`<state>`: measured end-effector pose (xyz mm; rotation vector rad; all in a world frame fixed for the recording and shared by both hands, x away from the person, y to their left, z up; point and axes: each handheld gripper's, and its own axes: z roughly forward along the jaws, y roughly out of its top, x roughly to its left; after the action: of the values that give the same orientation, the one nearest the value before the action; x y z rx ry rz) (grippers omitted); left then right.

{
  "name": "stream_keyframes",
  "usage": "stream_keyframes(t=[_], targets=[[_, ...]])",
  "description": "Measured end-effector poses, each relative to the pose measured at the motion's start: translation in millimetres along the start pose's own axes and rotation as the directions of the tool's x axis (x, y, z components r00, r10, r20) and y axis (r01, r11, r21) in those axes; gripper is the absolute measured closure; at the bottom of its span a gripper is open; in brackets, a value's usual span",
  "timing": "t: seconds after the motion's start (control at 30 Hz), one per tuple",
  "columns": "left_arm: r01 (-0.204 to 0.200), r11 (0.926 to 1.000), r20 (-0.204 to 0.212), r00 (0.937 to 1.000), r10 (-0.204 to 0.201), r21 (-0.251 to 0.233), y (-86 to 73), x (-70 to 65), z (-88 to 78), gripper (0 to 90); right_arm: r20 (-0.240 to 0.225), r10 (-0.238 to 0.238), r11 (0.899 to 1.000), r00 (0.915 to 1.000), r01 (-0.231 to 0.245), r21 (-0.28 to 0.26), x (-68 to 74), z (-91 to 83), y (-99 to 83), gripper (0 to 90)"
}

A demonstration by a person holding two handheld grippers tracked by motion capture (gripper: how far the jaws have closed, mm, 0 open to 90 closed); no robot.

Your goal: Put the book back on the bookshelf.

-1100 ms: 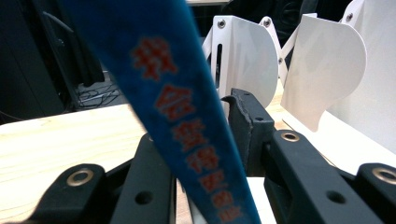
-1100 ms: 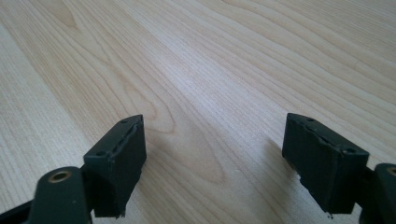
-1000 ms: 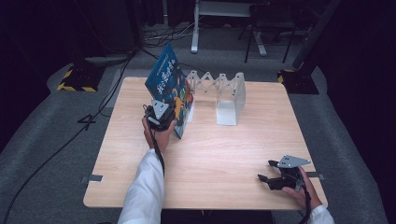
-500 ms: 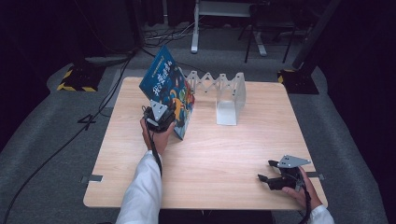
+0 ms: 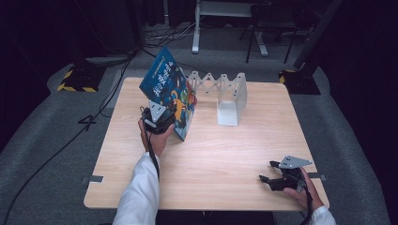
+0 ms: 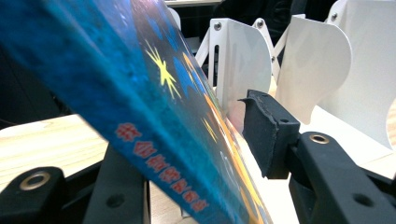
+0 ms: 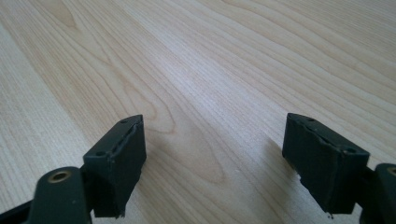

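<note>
At the far left of the counter (image 5: pixel 225 154), the book (image 5: pixel 166 86) stands on its lower edge, tilted over to the left, its right side just beside the white rack (image 5: pixel 225 91). By the look of it, the book is meant to end up upright in that rack; it has been brought close, but it is not yet in a slot, so the placing is left to do. The left gripper (image 5: pixel 162 117) is at the book's lower part. Its jaws have just been opening, and the book is between them: in the left gripper view the right pad (image 6: pixel 268 133) stands clear of the cover (image 6: pixel 154 107), so the grip looks released. Whether the other jaw touches the back I cannot tell. The right gripper (image 5: pixel 272 180) rests at the near right corner, jaws spread wide over bare wood, grasping nothing.
</note>
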<state>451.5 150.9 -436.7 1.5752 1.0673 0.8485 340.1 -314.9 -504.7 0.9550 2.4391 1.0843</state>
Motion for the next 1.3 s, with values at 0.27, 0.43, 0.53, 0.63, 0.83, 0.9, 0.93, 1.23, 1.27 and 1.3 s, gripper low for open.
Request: stream_keyframes(t=[0.27,0.43,0.53,0.63,0.83,0.9,0.93,1.23,1.27,1.3], targets=[[-0.023,0.9997,0.025,0.9994,0.023,0.007,3.5,5.2,-9.9,52.9,0.002,0.000,1.000,1.0000,0.000,0.000,0.1,0.0,0.0,21.6],[-0.055,0.9983,0.053,0.9971,0.054,0.020,5.1,7.3,-17.6,50.9,0.002,0.000,1.000,1.0000,0.000,0.000,0.1,0.1,0.0,21.5],[-0.073,0.9969,0.066,0.9953,0.071,0.029,6.5,8.9,-21.8,50.0,0.003,0.001,1.000,1.0000,-0.001,0.000,0.2,0.1,0.1,21.4],[-0.084,0.9958,0.076,0.9938,0.081,0.038,7.6,9.8,-25.1,49.2,0.003,0.002,1.000,1.0000,-0.002,0.000,0.2,0.1,0.1,21.4],[-0.106,0.9929,0.103,0.9897,0.100,0.055,9.3,12.7,-31.2,47.0,0.004,0.003,1.000,1.0000,-0.003,0.001,0.2,0.2,0.1,21.2],[-0.112,0.9918,0.117,0.9876,0.105,0.061,10.0,13.4,-33.4,45.6,0.004,0.003,1.000,1.0000,-0.003,0.001,0.2,0.2,0.1,21.2],[-0.116,0.9910,0.122,0.9867,0.107,0.066,10.3,13.3,-34.4,44.4,0.004,0.002,1.000,1.0000,-0.002,0.001,0.2,0.2,0.1,21.2],[-0.154,0.9800,0.193,0.9728,0.129,0.125,13.1,12.5,-45.6,33.1,0.008,0.003,1.000,1.0000,-0.003,0.001,0.3,0.2,0.1,20.4],[-0.154,0.9800,0.193,0.9728,0.129,0.125,13.1,12.5,-45.6,31.8,0.008,0.003,1.000,1.0000,-0.003,0.001,0.3,0.2,0.1,20.4],[-0.155,0.9790,0.202,0.9713,0.127,0.132,13.8,12.3,-47.2,31.8,0.010,0.003,1.000,0.9999,-0.003,0.003,0.4,0.2,0.2,20.3]])
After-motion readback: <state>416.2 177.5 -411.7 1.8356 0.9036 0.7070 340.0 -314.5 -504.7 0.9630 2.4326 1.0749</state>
